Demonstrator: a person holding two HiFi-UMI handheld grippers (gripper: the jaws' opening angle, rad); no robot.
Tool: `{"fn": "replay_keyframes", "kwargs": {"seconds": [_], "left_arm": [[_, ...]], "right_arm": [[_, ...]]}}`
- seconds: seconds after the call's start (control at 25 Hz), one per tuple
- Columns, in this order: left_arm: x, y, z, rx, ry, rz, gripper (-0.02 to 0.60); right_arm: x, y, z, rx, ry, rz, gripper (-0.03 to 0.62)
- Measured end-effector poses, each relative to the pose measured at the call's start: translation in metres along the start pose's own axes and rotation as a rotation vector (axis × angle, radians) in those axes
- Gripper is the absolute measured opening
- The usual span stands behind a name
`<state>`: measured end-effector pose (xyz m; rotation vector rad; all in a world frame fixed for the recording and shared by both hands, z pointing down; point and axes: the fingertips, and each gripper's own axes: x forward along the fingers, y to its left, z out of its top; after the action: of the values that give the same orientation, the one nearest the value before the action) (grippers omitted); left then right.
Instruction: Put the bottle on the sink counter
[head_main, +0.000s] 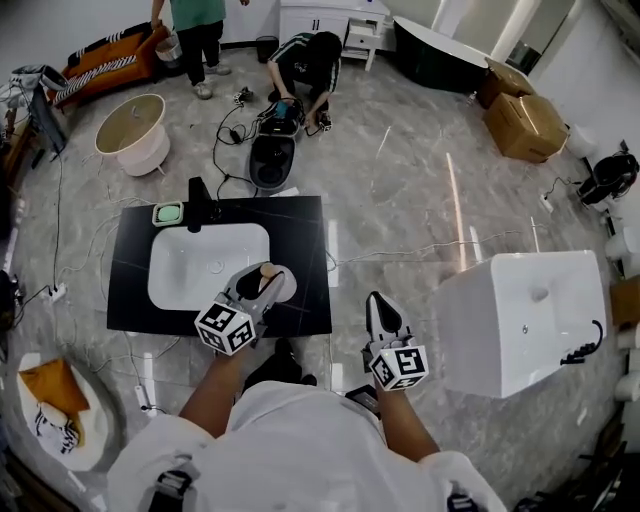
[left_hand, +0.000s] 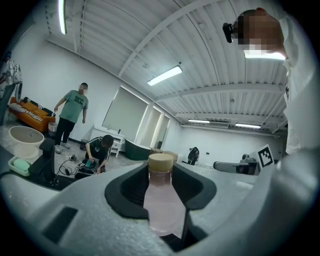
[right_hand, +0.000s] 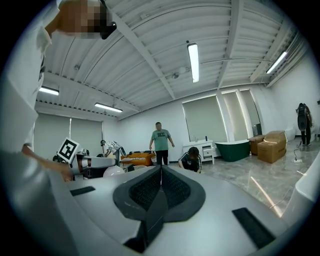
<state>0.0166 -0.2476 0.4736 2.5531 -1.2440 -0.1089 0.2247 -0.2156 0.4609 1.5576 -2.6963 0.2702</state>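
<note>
The bottle is clamped between the widely spread jaws of the left claw, above the front of the dark worktop. The right claw is closed, nothing held.

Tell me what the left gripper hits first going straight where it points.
Nothing near: the left gripper, clamped on the bottle, aims over the sink counter into the room; the way looks free, though depth is unclear.

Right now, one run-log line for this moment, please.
left gripper: shut on bottle | right gripper: shut, empty | bottle: over sink counter, by basin | set down: cannot tell
</note>
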Motion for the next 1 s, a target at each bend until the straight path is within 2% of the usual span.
{"fn": "replay_keyframes", "kwargs": {"seconds": [0.28, 0.6, 1.0], "left_arm": [[0.029, 0.046, 0.013, 0.011, -0.004, 0.023, 0.149], [0.057, 0.088, 0.012, 0.009, 0.008, 0.031, 0.149], [0.116, 0.12, 0.01, 0.045, 0.024, 0.102, 0.149]], "right_arm": [[0.062, 0.002, 0.016, -0.045, 0.012, 0.05, 0.015], [0.106, -0.001, 0.009, -0.054, 0.041, 0.071, 0.015], [0.163, -0.042, 0.004, -0.07, 0.075, 0.153, 0.015]]}}
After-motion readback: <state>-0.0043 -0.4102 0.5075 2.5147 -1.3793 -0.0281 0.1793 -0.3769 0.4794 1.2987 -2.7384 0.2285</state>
